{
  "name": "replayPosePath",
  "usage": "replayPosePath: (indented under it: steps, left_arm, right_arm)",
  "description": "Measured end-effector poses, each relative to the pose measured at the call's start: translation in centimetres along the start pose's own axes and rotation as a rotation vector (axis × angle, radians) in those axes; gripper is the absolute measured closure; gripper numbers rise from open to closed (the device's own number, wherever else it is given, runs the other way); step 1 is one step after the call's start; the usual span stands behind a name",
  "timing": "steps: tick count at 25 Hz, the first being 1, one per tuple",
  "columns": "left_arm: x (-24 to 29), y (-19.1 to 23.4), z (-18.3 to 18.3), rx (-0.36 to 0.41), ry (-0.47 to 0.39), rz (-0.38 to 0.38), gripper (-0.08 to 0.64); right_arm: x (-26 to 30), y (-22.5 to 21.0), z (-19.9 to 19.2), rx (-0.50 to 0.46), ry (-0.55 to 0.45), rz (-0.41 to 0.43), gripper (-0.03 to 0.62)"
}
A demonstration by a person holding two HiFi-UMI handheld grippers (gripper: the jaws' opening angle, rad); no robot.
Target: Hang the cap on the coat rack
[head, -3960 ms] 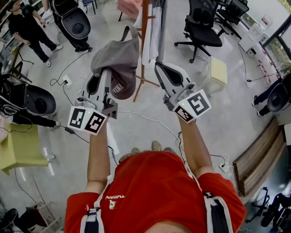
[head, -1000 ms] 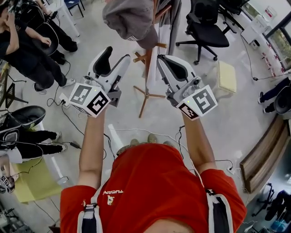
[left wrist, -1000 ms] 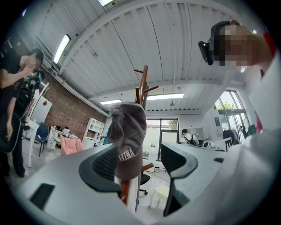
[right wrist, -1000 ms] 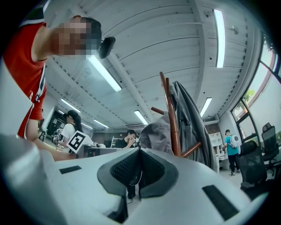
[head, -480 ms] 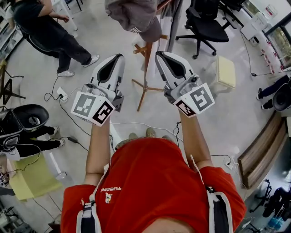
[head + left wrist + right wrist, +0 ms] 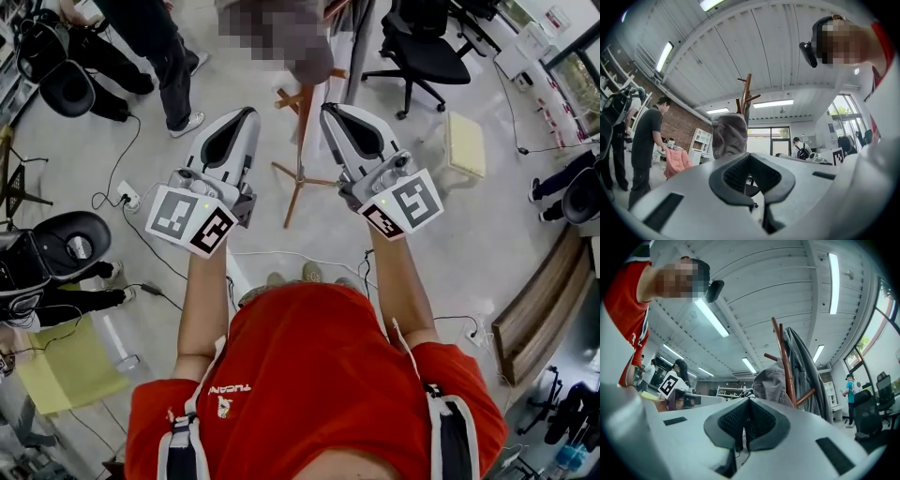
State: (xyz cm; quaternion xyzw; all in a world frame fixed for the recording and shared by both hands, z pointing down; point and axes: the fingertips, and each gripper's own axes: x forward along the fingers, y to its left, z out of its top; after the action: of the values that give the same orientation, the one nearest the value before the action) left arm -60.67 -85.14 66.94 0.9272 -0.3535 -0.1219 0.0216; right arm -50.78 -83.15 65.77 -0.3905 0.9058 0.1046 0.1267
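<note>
The grey cap (image 6: 314,67) hangs on a peg of the wooden coat rack (image 6: 302,127), at the top of the head view and partly under a mosaic patch. Neither gripper touches it. My left gripper (image 6: 246,118) is held below and left of the cap, its jaws shut with nothing between them. My right gripper (image 6: 328,114) is level with it on the other side of the rack's pole, also shut and empty. The left gripper view shows the cap (image 6: 729,136) draped on the rack (image 6: 746,93) beyond the shut jaws. In the right gripper view the cap (image 6: 773,380) hangs beside the pole (image 6: 782,350).
A grey coat (image 6: 356,37) hangs on the same rack. A black office chair (image 6: 422,47) and a yellow-topped stool (image 6: 466,145) stand to the right. A person's legs (image 6: 164,56) are at upper left, cables (image 6: 141,202) run over the floor, and a black pod seat (image 6: 61,246) sits at far left.
The left gripper carried the cap four seconds ago, stood open below it one second ago, and is now shut and empty. The cap stays on the rack. A person walked across the upper left.
</note>
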Motion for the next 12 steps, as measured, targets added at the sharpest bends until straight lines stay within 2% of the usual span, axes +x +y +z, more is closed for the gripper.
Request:
replayPosePath:
  steps: [12]
  left_arm:
    - [-0.14,0.20,-0.61,-0.021,-0.010,-0.011,0.552]
  right_arm:
    - [-0.35,-0.07,-0.29,-0.007,-0.001,-0.008,0.569]
